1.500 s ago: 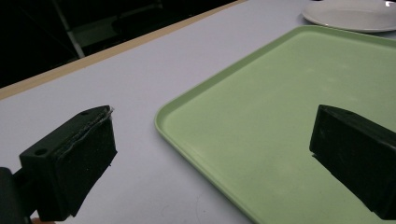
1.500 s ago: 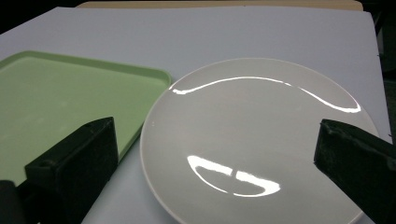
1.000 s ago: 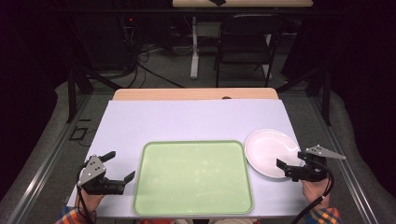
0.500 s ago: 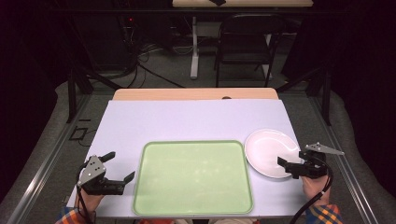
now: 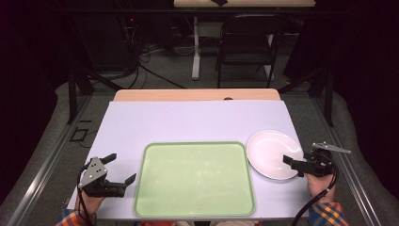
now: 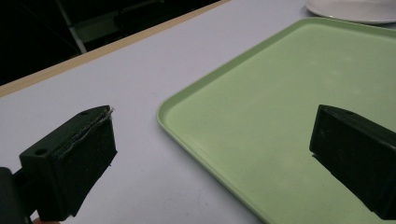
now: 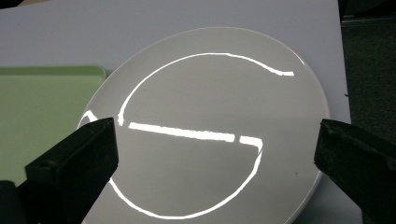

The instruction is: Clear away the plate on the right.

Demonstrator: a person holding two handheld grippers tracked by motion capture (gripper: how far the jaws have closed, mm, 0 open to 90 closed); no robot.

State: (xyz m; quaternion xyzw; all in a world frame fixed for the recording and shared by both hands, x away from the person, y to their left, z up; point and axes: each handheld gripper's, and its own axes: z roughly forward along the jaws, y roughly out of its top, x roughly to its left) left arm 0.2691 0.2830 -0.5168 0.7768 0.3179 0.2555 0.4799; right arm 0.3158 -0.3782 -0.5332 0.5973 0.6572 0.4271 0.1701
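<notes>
As seen from the high view, a white plate (image 5: 274,154) lies flat on the pale surface (image 5: 197,122), just beside the right edge of a green tray (image 5: 195,178) that sits empty at the near middle. At the left, the left gripper (image 5: 121,168) rests near the tray's left edge with its jaws apart and nothing between them; at the right, the right gripper (image 5: 292,165) sits at the plate's near right rim, jaws spread, holding nothing. A dark chair (image 5: 246,37) stands on the floor beyond the far edge. Left gripper view: the two black jaws stand wide apart over the tray's (image 6: 299,107) near corner, one above bare surface (image 6: 116,84), the other above the tray bed; the plate's (image 6: 355,9) rim shows at the top right. Right gripper view: the jaws are spread to either side of the plate (image 7: 205,135), which lies glossy under strip-light reflections, with the tray's (image 7: 42,107) corner close beside its rim. Judged from its sheen, the plate is probably stiff, smooth-glazed and breakable, hence slippery between flat pads; its thin raised rim on the side nearest the right gripper seems the sensible place to pinch, with a firm, level hold.
</notes>
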